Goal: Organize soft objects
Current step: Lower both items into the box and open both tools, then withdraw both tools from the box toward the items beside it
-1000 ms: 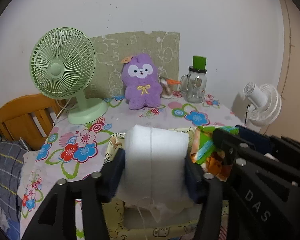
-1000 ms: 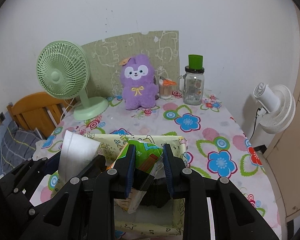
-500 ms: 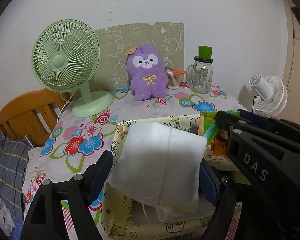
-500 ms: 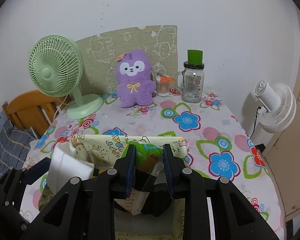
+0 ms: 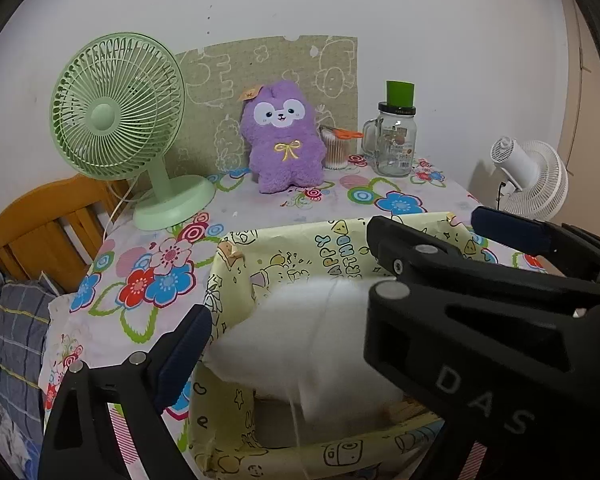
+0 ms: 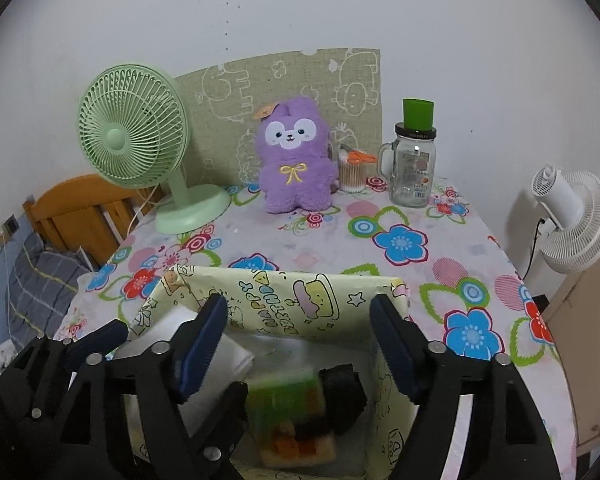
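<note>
Flowered table (image 6: 440,268) bearing green fan (image 6: 140,148), purple plush (image 6: 296,156), swab cup (image 6: 350,174), glass jar (image 6: 414,172), yellow box (image 6: 284,296).

- Far beyond the jaws we see a mint-green desk fan (image 6: 134,128) standing at the left rear of the flowered tablecloth (image 6: 400,240).
- Behind it, we find a green mat with cartoon outlines (image 6: 300,76) leaning upright on the white wall.
- Ahead of the jaws and right of centre stands a glass mug jar (image 6: 414,172) with a green cup upside down on its lid.
- Just left of it we see a tub of cotton swabs (image 6: 350,174), orange-handled scissors across its top.
- Off the table to the right of the jaws stands a white fan (image 6: 572,220).
- To the left, we see a wooden chair back (image 5: 36,228) beside plaid bedding (image 5: 4,332).
</note>
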Motion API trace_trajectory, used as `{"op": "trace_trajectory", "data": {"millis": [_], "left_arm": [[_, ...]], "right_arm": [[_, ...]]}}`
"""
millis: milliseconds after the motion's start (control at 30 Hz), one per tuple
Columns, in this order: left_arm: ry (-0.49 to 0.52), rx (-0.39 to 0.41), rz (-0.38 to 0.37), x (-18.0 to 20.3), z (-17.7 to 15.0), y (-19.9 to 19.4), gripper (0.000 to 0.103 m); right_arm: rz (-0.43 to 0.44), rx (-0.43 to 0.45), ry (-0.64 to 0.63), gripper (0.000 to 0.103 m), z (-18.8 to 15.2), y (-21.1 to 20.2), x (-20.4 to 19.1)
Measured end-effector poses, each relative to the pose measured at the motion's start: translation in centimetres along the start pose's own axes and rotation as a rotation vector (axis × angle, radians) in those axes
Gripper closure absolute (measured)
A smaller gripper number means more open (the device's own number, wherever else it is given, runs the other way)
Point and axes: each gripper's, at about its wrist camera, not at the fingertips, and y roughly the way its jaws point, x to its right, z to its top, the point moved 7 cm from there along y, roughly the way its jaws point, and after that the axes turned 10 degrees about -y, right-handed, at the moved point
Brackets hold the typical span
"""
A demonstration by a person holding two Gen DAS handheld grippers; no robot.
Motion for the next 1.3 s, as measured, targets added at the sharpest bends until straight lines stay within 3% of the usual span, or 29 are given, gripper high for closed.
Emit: {"op": "trace_trajectory", "data": {"millis": [700, 1300], "left_arm": [[0.009, 0.089, -0.022, 1.5, 0.7, -5.0, 0.000], [0.006, 0.167, -0.024, 2.3, -0.3, -10.6, 0.000]], "right_arm": [[-0.050, 0.056, -0.003, 0.009, -0.1, -5.8, 0.9], [-0.061, 0.103, -0.026, 0.008, -1.4, -11.4, -0.1]]}}
